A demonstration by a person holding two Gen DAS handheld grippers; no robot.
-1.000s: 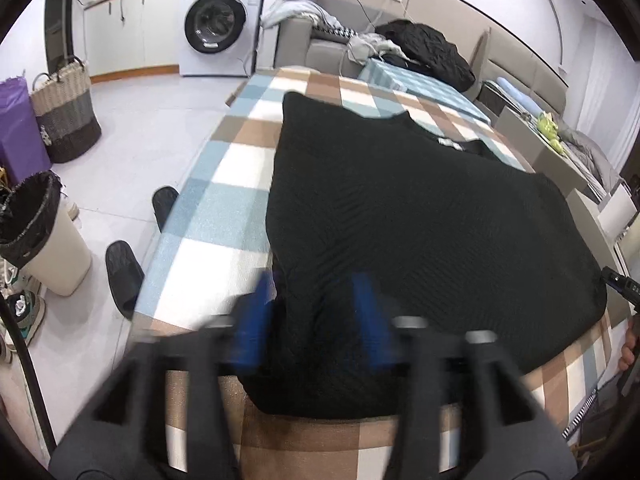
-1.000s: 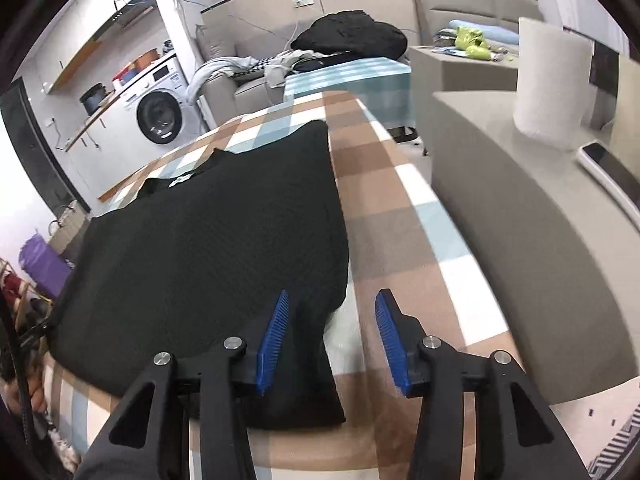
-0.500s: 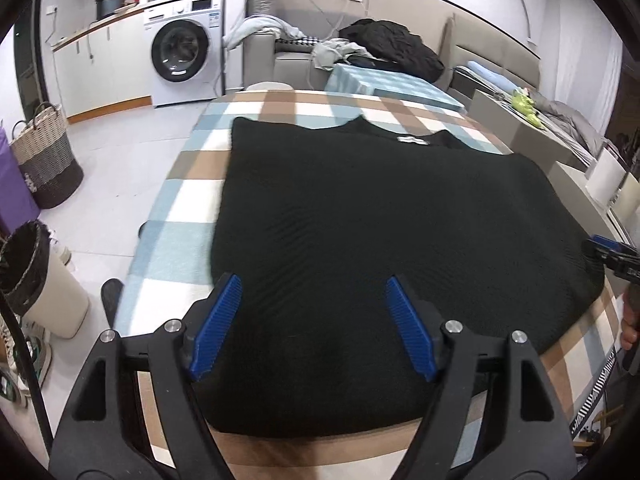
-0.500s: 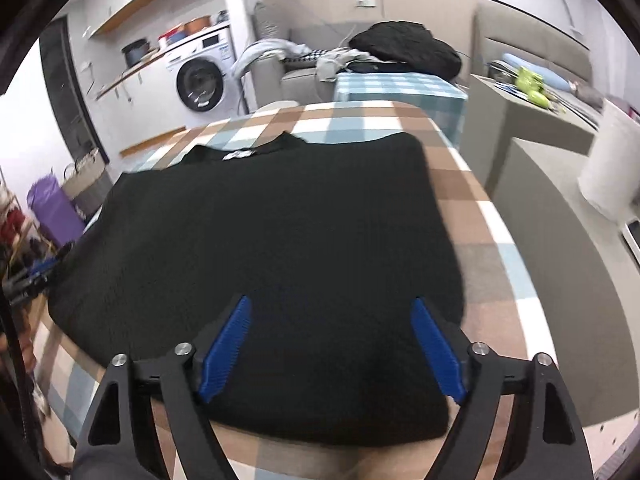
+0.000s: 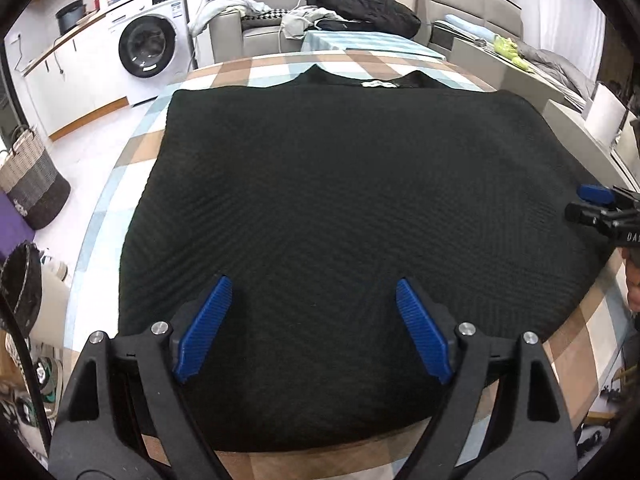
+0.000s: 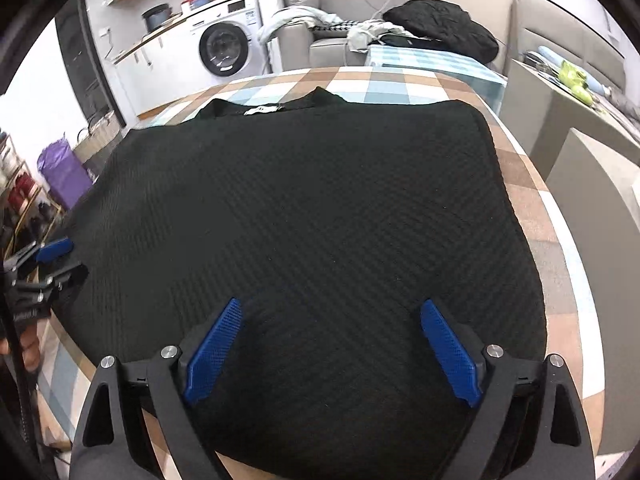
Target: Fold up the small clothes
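Observation:
A black knitted top (image 5: 340, 200) lies spread flat on the checked tablecloth (image 5: 140, 148), its collar and white label (image 5: 378, 84) at the far side. My left gripper (image 5: 312, 284) hovers over the near left part of the top (image 6: 312, 220). Its jaws are opening and nothing is between the blue pads. My right gripper (image 6: 331, 304) hovers over the near right part, its jaws likewise opening and empty. A blue fingertip (image 5: 596, 194) of the right gripper shows at the left wrist view's right edge. A fingertip (image 6: 54, 248) of the left one shows at the right wrist view's left edge.
A grey cabinet (image 6: 592, 200) stands close to the table's right side, with a paper roll (image 5: 604, 116) on it. On the floor to the left are a woven basket (image 5: 32, 184) and a bin (image 5: 24, 280). Behind are a washing machine (image 5: 148, 46) and a sofa with clothes (image 5: 360, 4).
Both grippers left the top's near corners and swung inward over its body. Their jaws spread wider and both views rolled level. The top lies flat.

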